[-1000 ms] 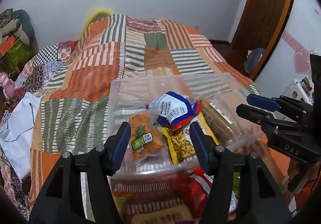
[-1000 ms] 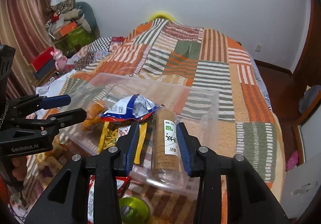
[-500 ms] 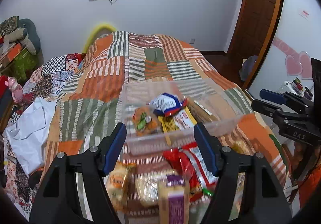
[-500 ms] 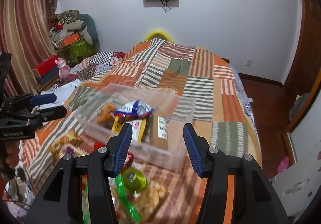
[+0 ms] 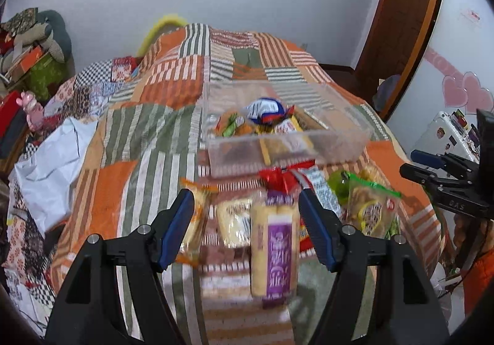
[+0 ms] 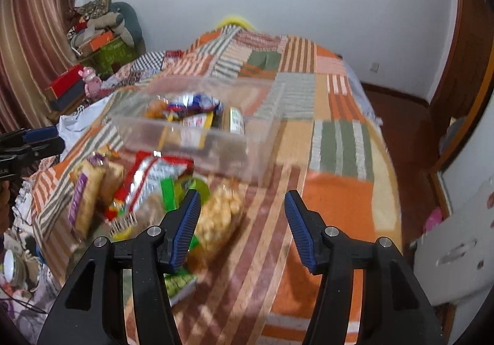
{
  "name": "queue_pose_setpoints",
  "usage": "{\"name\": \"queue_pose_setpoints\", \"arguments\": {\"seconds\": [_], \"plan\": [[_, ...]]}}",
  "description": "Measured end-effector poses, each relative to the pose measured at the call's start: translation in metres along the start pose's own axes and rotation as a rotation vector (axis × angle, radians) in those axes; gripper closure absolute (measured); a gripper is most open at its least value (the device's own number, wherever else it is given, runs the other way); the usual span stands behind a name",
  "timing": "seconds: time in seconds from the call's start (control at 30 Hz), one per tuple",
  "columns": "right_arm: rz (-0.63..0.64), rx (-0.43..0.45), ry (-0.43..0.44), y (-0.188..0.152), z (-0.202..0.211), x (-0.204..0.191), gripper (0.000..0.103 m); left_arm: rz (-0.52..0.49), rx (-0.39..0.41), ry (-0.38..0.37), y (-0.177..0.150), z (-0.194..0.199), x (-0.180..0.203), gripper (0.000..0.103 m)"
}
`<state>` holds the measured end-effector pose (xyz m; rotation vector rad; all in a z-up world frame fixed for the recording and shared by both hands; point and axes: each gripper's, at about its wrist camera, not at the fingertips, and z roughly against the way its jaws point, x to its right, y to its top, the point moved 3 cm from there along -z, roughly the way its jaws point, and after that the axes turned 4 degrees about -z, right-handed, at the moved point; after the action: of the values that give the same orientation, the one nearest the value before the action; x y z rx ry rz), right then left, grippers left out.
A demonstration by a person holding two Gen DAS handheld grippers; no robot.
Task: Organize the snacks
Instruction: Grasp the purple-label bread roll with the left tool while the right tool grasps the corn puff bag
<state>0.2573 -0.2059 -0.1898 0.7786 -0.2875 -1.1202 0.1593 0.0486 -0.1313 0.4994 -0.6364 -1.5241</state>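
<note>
Both grippers hang over the loose snacks with nothing between their pads. The left gripper (image 5: 245,227) stands spread and empty above the purple pack (image 5: 274,252). The right gripper (image 6: 242,227) has just been opening and is spread too, beside the puffed-snack bag (image 6: 219,221). The clear bin (image 5: 287,153) sits further up the quilt (image 5: 154,141), already holding several packs; the rest lie heaped just in front of it. The main risk is a poor pick. The packs overlap and touch, so closing on one could drag a neighbour or pinch two at once. Slick, air-filled wrappers may slide from the pads. A hard squeeze could crush the contents. The soft quilt may also let the bin tip if it is nudged.
</note>
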Motion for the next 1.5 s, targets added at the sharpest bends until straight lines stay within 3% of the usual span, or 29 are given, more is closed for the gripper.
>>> {"name": "queue_pose_setpoints", "arguments": {"seconds": [0.27,0.57,0.87,0.97,1.1,1.17,1.23,1.5], "plan": [[-0.017,-0.065,0.015,-0.009,-0.023,-0.003,0.05,-0.013,-0.057,0.005,-0.022,-0.014,0.003,0.033],[0.001,-0.096,0.048,-0.012,-0.037,-0.014,0.05,-0.011,-0.101,-0.042,-0.035,-0.031,0.014,0.033],[-0.028,-0.132,0.061,-0.023,-0.04,-0.004,0.05,-0.018,-0.099,-0.053,-0.042,-0.042,0.028,0.034],[-0.039,-0.138,0.061,-0.029,-0.037,0.0,0.05,-0.01,-0.09,-0.049,-0.044,-0.045,0.029,0.035],[-0.063,-0.148,0.08,-0.033,-0.037,0.003,0.05,-0.027,-0.069,-0.029,-0.045,-0.044,0.032,0.047],[-0.064,-0.155,0.077,-0.036,-0.04,0.002,0.061,-0.033,-0.059,-0.029,-0.046,-0.043,0.033,0.057],[-0.08,-0.166,0.092,-0.037,-0.044,0.0,0.073,-0.033,-0.05,-0.029,-0.047,-0.041,0.033,0.058],[-0.111,-0.113,0.084,-0.035,-0.033,0.004,0.074,-0.02,-0.027,-0.026,-0.046,-0.035,0.028,0.058]]}}
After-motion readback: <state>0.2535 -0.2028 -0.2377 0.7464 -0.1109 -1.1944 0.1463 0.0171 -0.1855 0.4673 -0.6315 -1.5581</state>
